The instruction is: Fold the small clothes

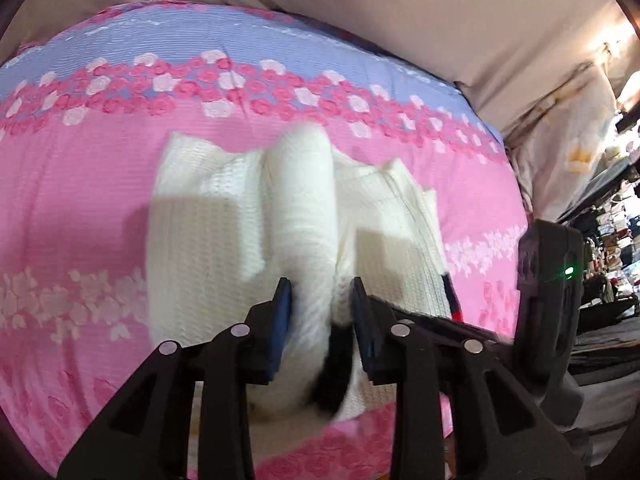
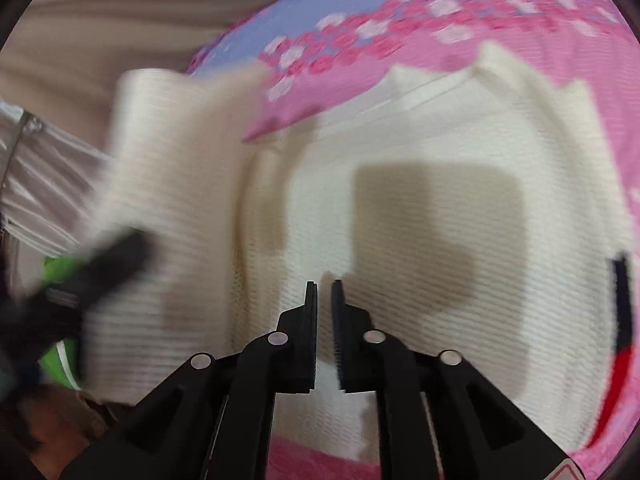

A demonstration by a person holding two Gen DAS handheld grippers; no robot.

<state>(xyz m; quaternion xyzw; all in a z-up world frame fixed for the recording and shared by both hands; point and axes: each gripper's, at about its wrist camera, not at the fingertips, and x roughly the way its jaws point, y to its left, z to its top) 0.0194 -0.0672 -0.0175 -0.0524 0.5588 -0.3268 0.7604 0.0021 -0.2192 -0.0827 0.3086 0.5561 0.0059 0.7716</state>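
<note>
White knit garment [image 1: 224,232] lies spread on the pink floral bedspread [image 1: 80,200], centre of the left wrist frame. Part of it, a sleeve or folded strip [image 1: 302,200], runs as a raised band from upper centre down to the left gripper [image 1: 320,292] at lower centre. Band sits between the blue-padded fingers [image 1: 283,312]; left pad looks to touch the cloth, but a dark gap shows on the right side, so the pads are not pressing it from both sides. Jaws partly apart. View is motion-blurred, contact is hard to confirm.

Right wrist frame: same garment [image 2: 440,160] fills the centre and right, flat on the bedspread [image 2: 360,52], which shows along the top and lower edge. Right gripper [image 2: 325,296] at lower centre, fingers [image 2: 311,320] nearly together with a thin slit between them. Nothing caught in the slit; tips are over the knit, touching or just above, cannot tell which.

Left of that frame: blurred lifted strip of the garment [image 2: 168,168], with the other gripper a dark smear [image 2: 108,268] at its lower end. Black and red trim [image 2: 622,320] at the right edge. Beige fabric [image 1: 400,8] behind the bed, cluttered shelves [image 1: 612,240] at far right of the left wrist frame.
</note>
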